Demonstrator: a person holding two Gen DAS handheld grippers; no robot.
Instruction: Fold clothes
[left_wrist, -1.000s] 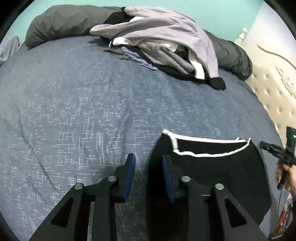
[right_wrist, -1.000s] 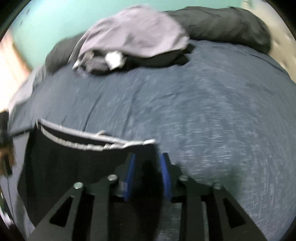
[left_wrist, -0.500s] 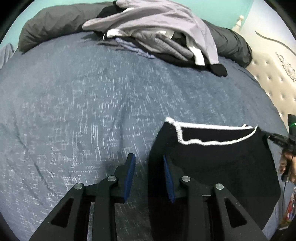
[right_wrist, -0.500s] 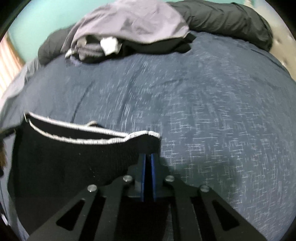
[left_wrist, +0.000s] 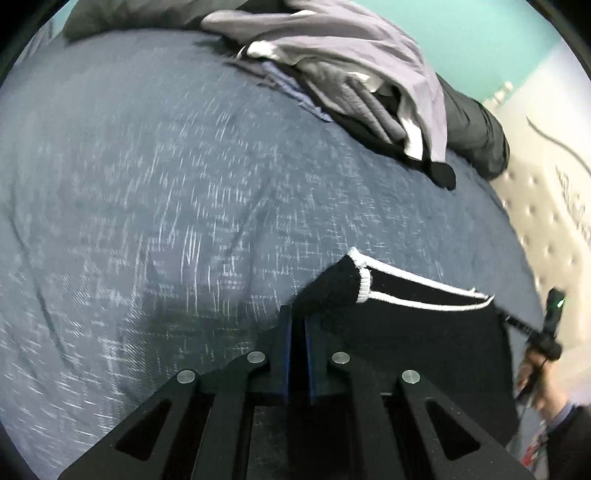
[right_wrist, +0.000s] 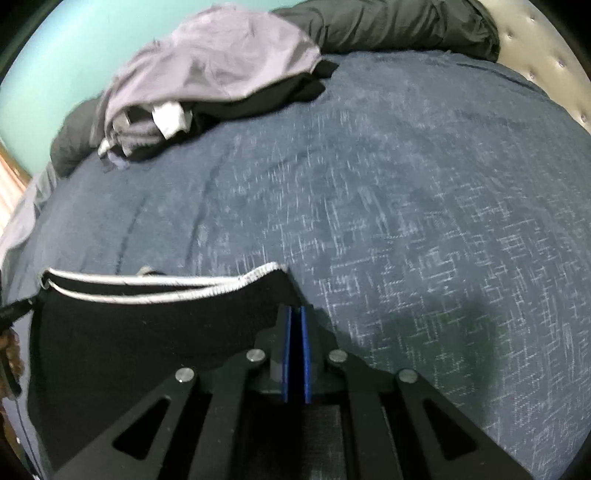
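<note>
A black knit garment (left_wrist: 424, 332) with white trim along its edge lies on the blue bedcover (left_wrist: 147, 184), stretched between both grippers. In the left wrist view my left gripper (left_wrist: 297, 317) is at the garment's left corner; its jaws are closing, and the blue pads pinch black fabric. In the right wrist view my right gripper (right_wrist: 295, 310) is shut on the right corner of the same garment (right_wrist: 147, 332), just below the white trim. A hand (left_wrist: 535, 373) holding the right gripper shows at the left view's right edge.
A pile of unfolded clothes (left_wrist: 351, 74), lilac and grey on top, lies at the far side of the bed (right_wrist: 207, 74). Dark pillows (right_wrist: 388, 26) line the back. A tufted cream headboard (left_wrist: 546, 221) runs along the right. Speckled bedcover (right_wrist: 406, 184) stretches between garment and pile.
Both grippers closed on the garment's corners, the right one first and the left one last. Both hands sank toward the bed and rolled a little.
</note>
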